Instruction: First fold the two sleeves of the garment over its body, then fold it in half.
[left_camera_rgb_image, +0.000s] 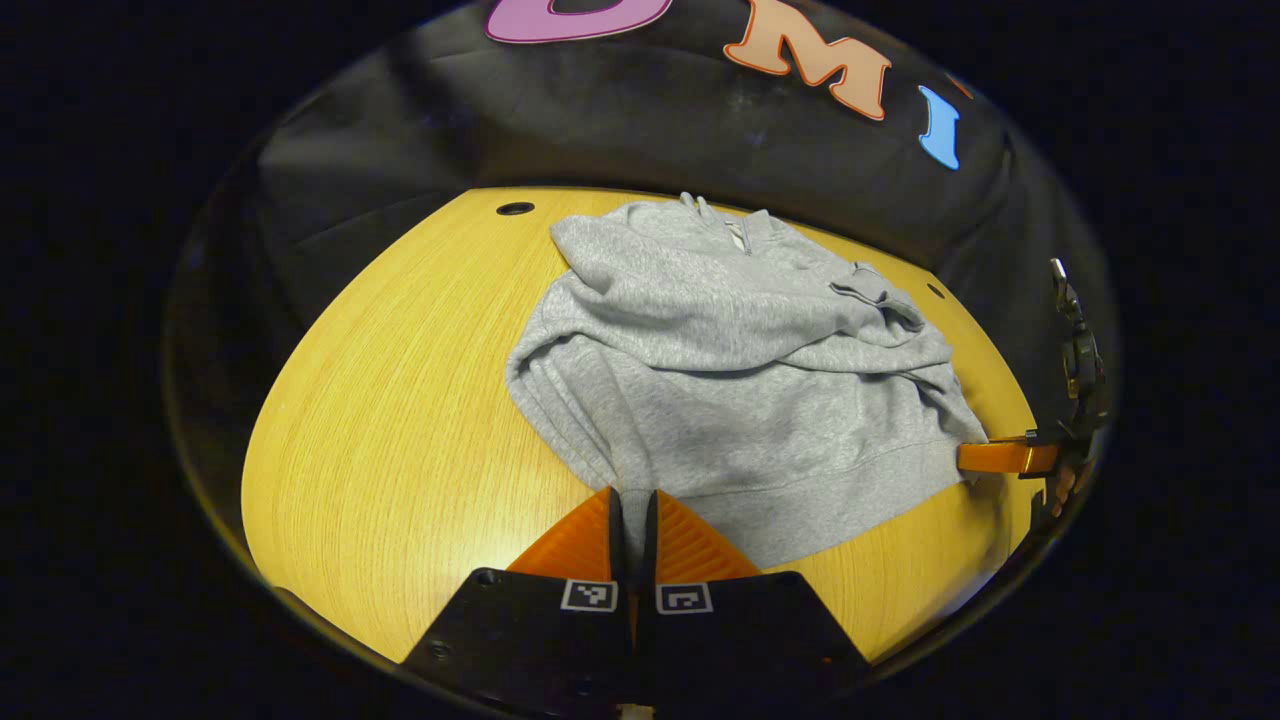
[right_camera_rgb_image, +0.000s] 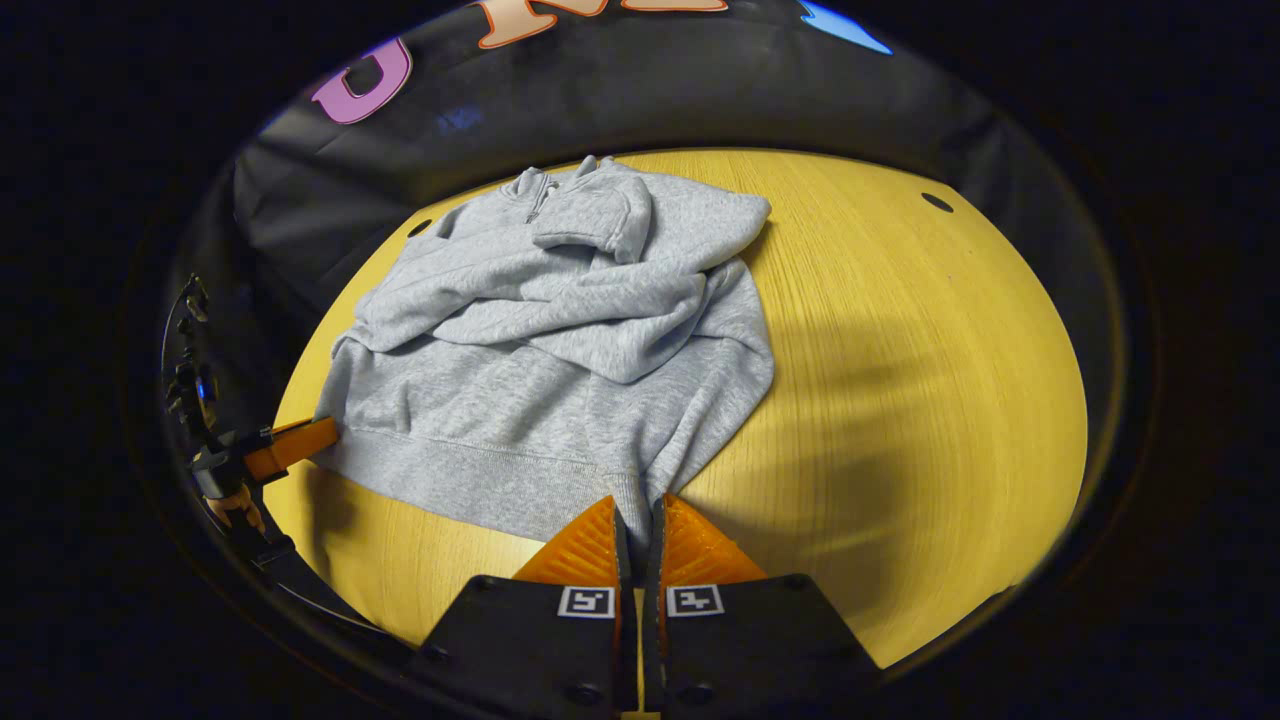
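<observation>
I find the grey sweatshirt (left_camera_rgb_image: 740, 380) lying flat on the wooden tabletop (left_camera_rgb_image: 400, 420), both sleeves crossed over its body. My left tongs (left_camera_rgb_image: 632, 510) pinch one bottom hem corner; my right tongs (right_camera_rgb_image: 638, 520) pinch the other corner.

A heather-grey sweatshirt (right_camera_rgb_image: 560, 380) (faintly flecked, one colour throughout) lies on a yellow, fine-grained wooden table (right_camera_rgb_image: 920, 400); far wall (right_camera_rgb_image: 650, 90) black.
</observation>
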